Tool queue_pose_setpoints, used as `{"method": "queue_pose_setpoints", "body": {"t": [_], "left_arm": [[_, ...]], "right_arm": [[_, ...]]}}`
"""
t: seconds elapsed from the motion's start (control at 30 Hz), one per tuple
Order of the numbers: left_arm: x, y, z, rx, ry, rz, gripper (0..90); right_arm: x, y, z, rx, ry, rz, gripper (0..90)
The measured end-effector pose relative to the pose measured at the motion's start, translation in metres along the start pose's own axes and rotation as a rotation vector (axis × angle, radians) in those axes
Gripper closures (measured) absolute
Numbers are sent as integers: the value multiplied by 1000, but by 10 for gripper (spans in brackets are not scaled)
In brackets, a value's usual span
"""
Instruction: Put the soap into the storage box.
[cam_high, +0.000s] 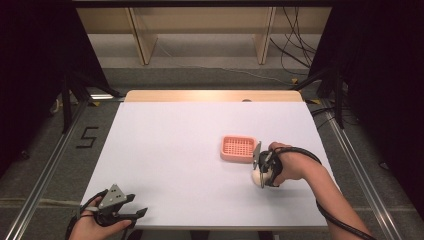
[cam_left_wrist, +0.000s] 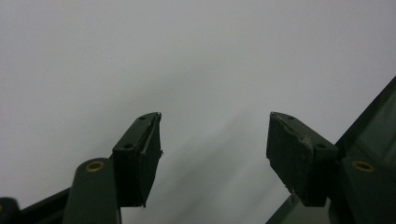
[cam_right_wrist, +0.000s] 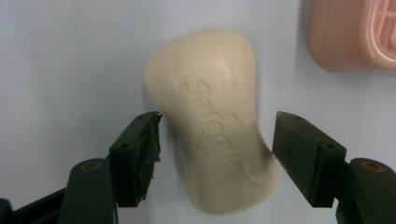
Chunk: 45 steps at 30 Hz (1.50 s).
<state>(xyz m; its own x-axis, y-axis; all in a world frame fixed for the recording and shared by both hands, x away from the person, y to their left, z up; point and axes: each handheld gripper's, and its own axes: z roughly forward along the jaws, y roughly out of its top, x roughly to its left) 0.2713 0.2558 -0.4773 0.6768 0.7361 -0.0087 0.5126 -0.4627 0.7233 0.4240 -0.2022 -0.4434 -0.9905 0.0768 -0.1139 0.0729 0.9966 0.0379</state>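
A cream bar of soap (cam_right_wrist: 205, 93) with raised lettering lies flat on the white table (cam_high: 175, 150), just in front of a pink slotted soap dish (cam_high: 238, 148). In the right gripper view a corner of the dish (cam_right_wrist: 350, 37) shows at the top right. My right gripper (cam_right_wrist: 217, 116) points down over the soap (cam_high: 255, 176), one jaw on each side of its narrow waist; a small gap shows at the left pad and the jaws stand open. In the high view that gripper (cam_high: 261, 172) is held by a hand at the right. My left gripper (cam_high: 135, 206) rests open and empty at the table's near left corner.
In the left gripper view my left gripper (cam_left_wrist: 215, 116) hangs close over bare white table surface. A wooden strip (cam_high: 215, 96) runs along the table's far edge. Black stands and cables sit on the floor beyond and beside the table.
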Motion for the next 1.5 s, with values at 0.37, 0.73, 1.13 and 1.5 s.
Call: {"method": "queue_pose_setpoints", "body": {"t": [0.37,0.73,1.13,1.5], "left_arm": [[3,1,-2,29,-2,38,350],[4,1,0,-3,11,49,350],[3,1,1,-23,40,45,350],[-1,0,-1,2,7,-21,350]], "right_arm": [[-6,3,8,38,44,6,400],[-6,5,9,58,87,154,495],[-7,3,9,40,100,215,498],[-8,-1,6,30,88,226,503]]}}
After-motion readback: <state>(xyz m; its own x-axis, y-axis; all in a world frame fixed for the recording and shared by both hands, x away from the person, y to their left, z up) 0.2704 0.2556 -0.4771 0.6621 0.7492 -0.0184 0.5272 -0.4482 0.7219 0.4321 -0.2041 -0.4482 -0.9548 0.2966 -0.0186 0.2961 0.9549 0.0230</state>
